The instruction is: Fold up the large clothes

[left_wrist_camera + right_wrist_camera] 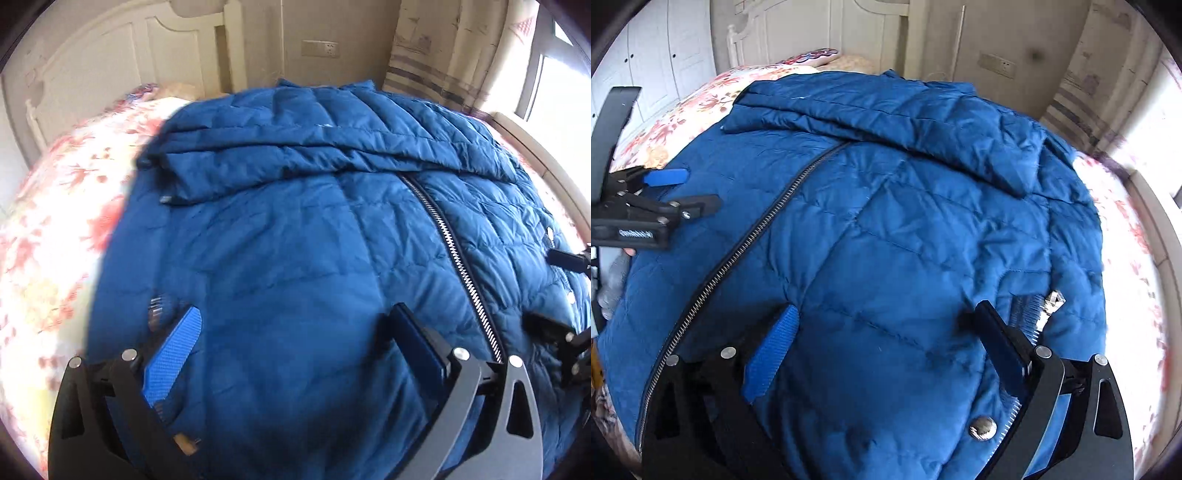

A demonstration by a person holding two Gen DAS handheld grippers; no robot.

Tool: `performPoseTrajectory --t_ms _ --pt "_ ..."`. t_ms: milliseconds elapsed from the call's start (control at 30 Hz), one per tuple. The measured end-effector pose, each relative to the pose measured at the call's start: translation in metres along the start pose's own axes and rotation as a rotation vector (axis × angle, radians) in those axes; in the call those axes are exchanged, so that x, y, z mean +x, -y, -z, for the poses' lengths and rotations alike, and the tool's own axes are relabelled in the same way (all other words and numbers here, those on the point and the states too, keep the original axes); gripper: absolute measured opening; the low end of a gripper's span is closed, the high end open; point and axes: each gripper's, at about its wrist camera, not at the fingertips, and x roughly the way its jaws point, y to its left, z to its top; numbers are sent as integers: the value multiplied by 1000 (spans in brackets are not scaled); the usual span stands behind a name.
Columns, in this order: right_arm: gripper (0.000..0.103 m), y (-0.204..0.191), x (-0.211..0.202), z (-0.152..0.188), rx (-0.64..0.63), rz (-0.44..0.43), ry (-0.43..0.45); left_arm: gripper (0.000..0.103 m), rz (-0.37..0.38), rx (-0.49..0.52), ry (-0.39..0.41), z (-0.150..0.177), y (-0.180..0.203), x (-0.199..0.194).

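Note:
A large blue quilted jacket (pixel 295 236) lies flat on the bed with its metal zipper (pixel 454 254) closed and both sleeves folded across the chest (pixel 295 147). My left gripper (pixel 299 317) is open, hovering just over the jacket's lower left panel. My right gripper (pixel 886 314) is open over the lower right panel (pixel 905 240), beside a pocket zipper (pixel 1045 310) and a snap button (pixel 982 428). The left gripper also shows in the right wrist view (pixel 698 190), and the right gripper's fingers (pixel 565 258) show at the right edge of the left wrist view.
The bed has a floral cover (pixel 48 229) (pixel 1137 258). A white headboard (pixel 110 59) and pillow (pixel 816 57) are at the far end. A wall with a socket (pixel 319 48) and a curtain (pixel 436 55) are behind; a bright window (pixel 554 74) is at the right.

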Motion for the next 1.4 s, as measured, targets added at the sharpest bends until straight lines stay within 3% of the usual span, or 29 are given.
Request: performPoseTrajectory --t_ms 100,200,267,333,400,500,600,700,733,767,800,867,967,1067,1167,1300,1400 --pt "91 16 -17 11 51 33 24 100 -6 -80 59 11 -24 -27" --pt "91 37 -17 27 97 52 5 100 -115 -107 63 28 -53 -39" --pt "91 49 -15 32 155 19 3 100 -65 -196 26 38 -82 -35" --pt "91 42 -25 37 150 85 19 99 -60 -280 33 44 -99 -43" --pt "91 26 -43 35 114 110 76 98 -88 -265 76 46 -93 -56" --pt "91 -11 -69 38 -5 -12 145 99 -33 -179 137 55 -63 -90" --pt "91 -47 -69 47 -137 -26 109 100 28 -19 142 69 -11 -106" --pt "91 -62 -40 62 -168 -32 21 101 14 122 62 94 29 -88" --pt "92 -57 -38 65 -119 -52 49 101 12 119 38 103 32 -75" --pt "92 -54 -36 66 -94 -73 47 101 21 103 91 109 29 -76" --pt "92 -49 -35 66 -79 -93 43 101 30 112 93 111 28 -77" --pt "92 -44 -42 67 -79 -60 48 101 29 110 72 109 23 -78" --pt "92 -38 -60 74 -56 8 94 101 -16 54 104 110 2 -90" --pt "92 -10 -65 96 22 12 94 101 -64 -7 75 121 -27 -83" --pt "92 12 -68 120 141 -66 101 101 -32 -64 84 140 -51 -85" --pt "92 15 -91 136 136 -20 148 101 -48 -79 107 153 -61 -102" --pt "92 32 -107 162 189 6 176 101 -39 -153 115 168 -84 -111"
